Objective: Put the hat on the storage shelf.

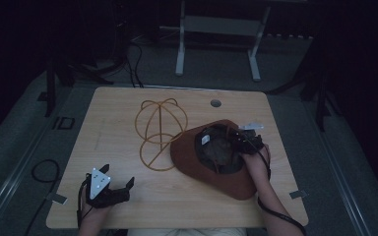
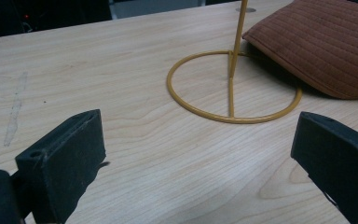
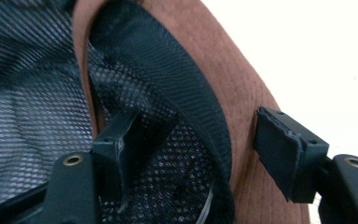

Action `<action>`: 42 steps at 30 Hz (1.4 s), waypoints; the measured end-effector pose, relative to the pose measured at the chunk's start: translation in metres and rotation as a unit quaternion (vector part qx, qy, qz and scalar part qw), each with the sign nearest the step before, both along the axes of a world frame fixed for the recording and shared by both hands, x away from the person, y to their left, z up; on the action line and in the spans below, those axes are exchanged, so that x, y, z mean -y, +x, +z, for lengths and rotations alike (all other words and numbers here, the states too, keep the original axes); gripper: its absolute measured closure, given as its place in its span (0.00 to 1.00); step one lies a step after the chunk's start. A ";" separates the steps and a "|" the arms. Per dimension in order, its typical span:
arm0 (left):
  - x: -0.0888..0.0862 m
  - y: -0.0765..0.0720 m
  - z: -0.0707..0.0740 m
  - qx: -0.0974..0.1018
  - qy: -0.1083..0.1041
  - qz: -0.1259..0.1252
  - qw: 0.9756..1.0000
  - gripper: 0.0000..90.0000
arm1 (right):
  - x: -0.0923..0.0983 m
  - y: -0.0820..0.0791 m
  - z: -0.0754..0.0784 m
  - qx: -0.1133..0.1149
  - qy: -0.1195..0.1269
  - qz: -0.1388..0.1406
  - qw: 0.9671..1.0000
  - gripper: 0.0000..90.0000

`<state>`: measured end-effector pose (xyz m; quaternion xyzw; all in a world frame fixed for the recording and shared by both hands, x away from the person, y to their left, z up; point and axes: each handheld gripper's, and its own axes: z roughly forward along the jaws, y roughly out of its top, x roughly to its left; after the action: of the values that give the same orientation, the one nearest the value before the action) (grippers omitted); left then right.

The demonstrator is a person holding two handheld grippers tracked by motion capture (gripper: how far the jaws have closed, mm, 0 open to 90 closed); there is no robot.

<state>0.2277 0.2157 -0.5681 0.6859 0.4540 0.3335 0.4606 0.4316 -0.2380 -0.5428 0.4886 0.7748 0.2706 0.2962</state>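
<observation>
Your left gripper [image 1: 116, 185] rests low over the near left part of the light wooden desk [image 1: 118, 123], and its jaws stand wide apart with only bare wood between them. Straight ahead of those jaws, in the left gripper view, lies the round base ring of the yellow wire hat stand [image 2: 233, 88], with its thin upright rod rising from the far side of the ring. Past the right-hand jaw the quilted edge of the rust-brown wide-brimmed fabric hat [image 2: 317, 42] overlaps the ring's far right side.

Your right gripper [image 1: 246, 142] sits at the far right side of the hat's opening. The hat lies upside down on the desk, crown down and opening up, so you look into its dark mesh lining [image 3: 37, 116]. Its oval outline runs with the long axis from the stand's side, far left, to the near right corner of the desk.

In the right gripper view the jaws straddle the hat's wall: one jaw is inside against the mesh and black sweatband, the other stands outside the brown fabric with a gap. They are partly open and not yet pressing on the hat from both sides.
</observation>
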 end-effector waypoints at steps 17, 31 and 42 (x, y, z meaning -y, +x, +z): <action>0.000 0.001 0.000 -0.009 0.000 0.007 1.000 0.05 | 0.010 -0.001 0.009 0.062 -0.007 -0.030 0.998 0.93; -0.002 0.000 0.001 -0.005 -0.001 0.006 1.000 0.05 | 0.019 -0.023 0.065 0.138 0.078 -0.017 0.987 0.93; -0.001 0.001 0.006 -0.004 0.000 0.010 1.000 0.05 | 0.031 -0.042 0.102 0.181 0.130 -0.018 0.975 0.93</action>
<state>0.2283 0.2169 -0.5617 0.6828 0.4630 0.3352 0.4551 0.3901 -0.2692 -0.4410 0.4802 0.6576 0.4472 0.3701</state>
